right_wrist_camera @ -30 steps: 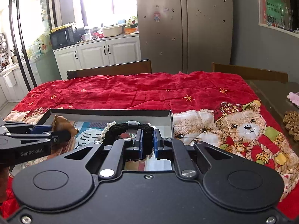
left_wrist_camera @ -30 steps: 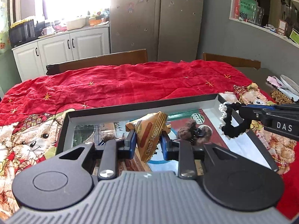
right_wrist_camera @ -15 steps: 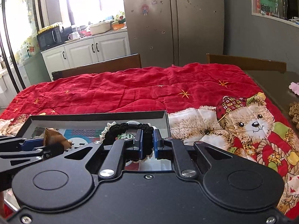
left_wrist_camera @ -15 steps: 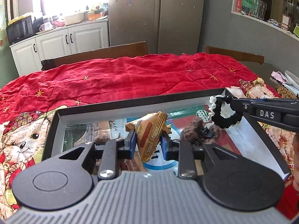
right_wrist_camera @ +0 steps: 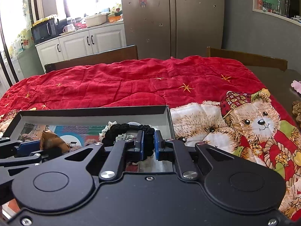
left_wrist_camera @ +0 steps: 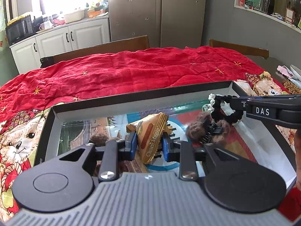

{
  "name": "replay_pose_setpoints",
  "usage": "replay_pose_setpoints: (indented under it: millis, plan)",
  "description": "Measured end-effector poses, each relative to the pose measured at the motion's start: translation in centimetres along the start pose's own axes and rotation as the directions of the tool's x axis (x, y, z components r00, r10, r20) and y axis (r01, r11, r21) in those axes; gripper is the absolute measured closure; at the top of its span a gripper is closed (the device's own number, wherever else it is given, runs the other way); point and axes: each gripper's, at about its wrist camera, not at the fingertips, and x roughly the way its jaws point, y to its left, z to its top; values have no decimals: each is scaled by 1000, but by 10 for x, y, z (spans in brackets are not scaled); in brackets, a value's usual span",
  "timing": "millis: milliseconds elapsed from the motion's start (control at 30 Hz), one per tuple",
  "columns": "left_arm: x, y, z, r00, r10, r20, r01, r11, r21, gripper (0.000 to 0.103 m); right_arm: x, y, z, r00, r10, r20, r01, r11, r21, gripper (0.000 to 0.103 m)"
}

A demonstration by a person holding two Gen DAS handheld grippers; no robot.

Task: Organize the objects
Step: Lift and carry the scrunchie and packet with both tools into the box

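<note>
My left gripper [left_wrist_camera: 148,146] is shut on a tan chocolate snack packet [left_wrist_camera: 150,131], held tilted just above the floor of a shallow black-rimmed box [left_wrist_camera: 131,98]. My right gripper [right_wrist_camera: 148,146] is shut on a black hair scrunchie with white lace trim [right_wrist_camera: 124,130], over the box's right part [right_wrist_camera: 94,110]. From the left wrist view the right gripper [left_wrist_camera: 231,102] reaches in from the right with the scrunchie [left_wrist_camera: 222,111] hanging from its tip. A brown fuzzy hair claw [left_wrist_camera: 207,130] lies on the box floor below it. A second fuzzy brown item [left_wrist_camera: 99,138] lies by the left fingers.
The box sits on a red bear-print quilt [left_wrist_camera: 131,69] covering the table. Wooden chair backs [left_wrist_camera: 97,49] stand at the far side. Small items lie at the table's right edge [left_wrist_camera: 289,86]. Kitchen cabinets [right_wrist_camera: 84,43] and a fridge [right_wrist_camera: 173,18] are behind.
Both grippers have sunk a little toward the box, each keeping its object. The right gripper with the scrunchie has shifted further over the box.
</note>
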Motion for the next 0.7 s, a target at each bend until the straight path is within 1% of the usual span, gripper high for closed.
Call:
replay_pose_setpoints:
  millis: [500,667,700]
  plan:
    - [0,-2,-1,1000,12,2,-12,1000,7,70,5,3,-1,1000,3,-28,-4,1000,-27,91]
    - [-1,-2,-2,1000,18,5,-18,1000,10,67,8,2,0,999,10,-43,-10,1000,-22,90]
    - [-2,-2,-2,1000,18,7,-18,1000,10,61,8,2,0,999,10,-45,-11,1000,-22,89]
